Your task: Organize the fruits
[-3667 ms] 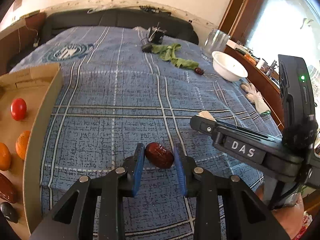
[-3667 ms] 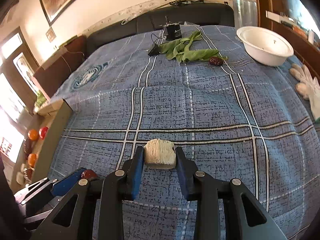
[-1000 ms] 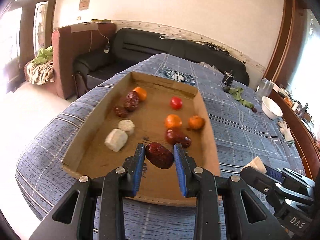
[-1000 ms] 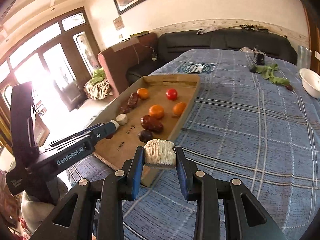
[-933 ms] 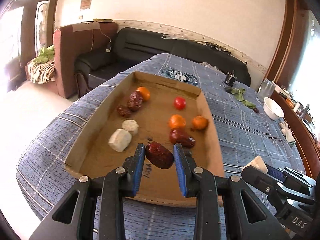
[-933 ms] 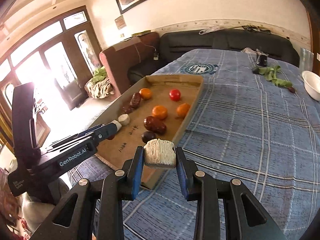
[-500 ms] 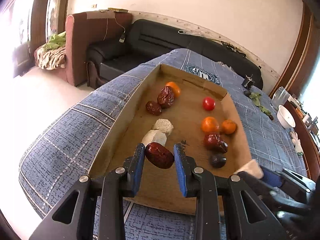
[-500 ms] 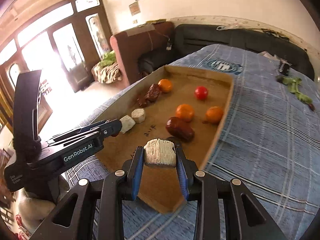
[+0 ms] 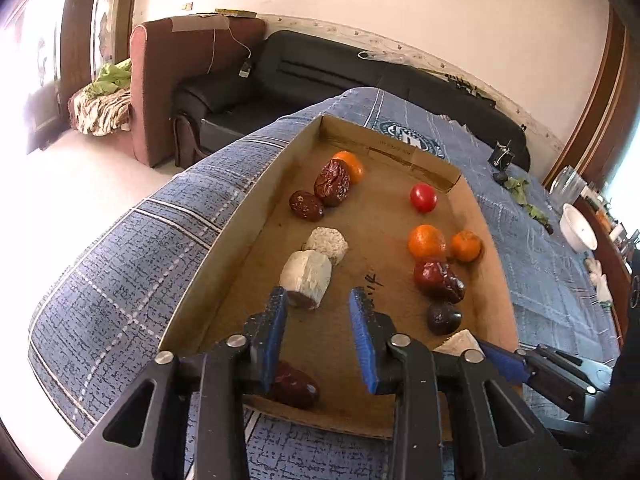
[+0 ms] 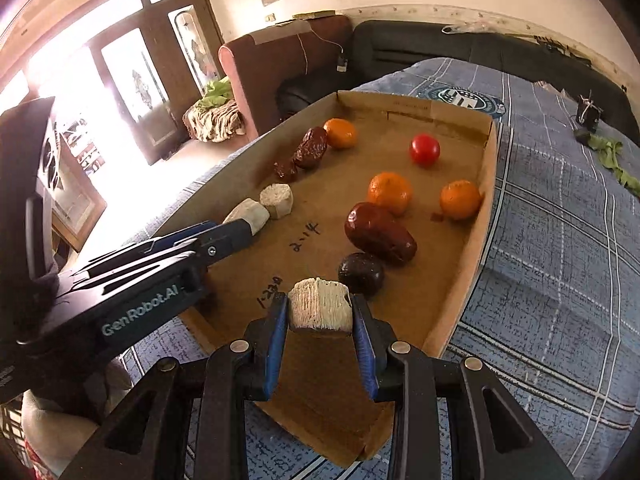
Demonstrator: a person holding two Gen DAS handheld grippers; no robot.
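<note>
A cardboard tray (image 9: 240, 220) on the blue plaid cloth holds oranges, a tomato, dates and white chunks. My left gripper (image 9: 316, 304) hovers over the tray's near end, its jaws opening with nothing between the pads. A dark red date (image 9: 294, 386) lies on the tray floor just under its left finger. My right gripper (image 10: 320, 314) is shut on a white ribbed chunk (image 10: 320, 308) above the tray's (image 10: 478, 240) near right corner, close to a dark round fruit (image 10: 362, 272). In the right wrist view, the left gripper (image 10: 236, 234) reaches in from the left.
Two white chunks (image 9: 308, 276) lie just ahead of the left fingers. A large date (image 10: 380, 232) and two oranges (image 10: 390, 192) sit ahead of the right gripper. A white bowl (image 9: 578, 232) and green leaves (image 10: 610, 152) are far across the cloth. A sofa stands behind.
The left jaws have spread and the date has dropped from them onto the tray floor. Both grippers have come lower and closer over the tray; the right still holds its chunk.
</note>
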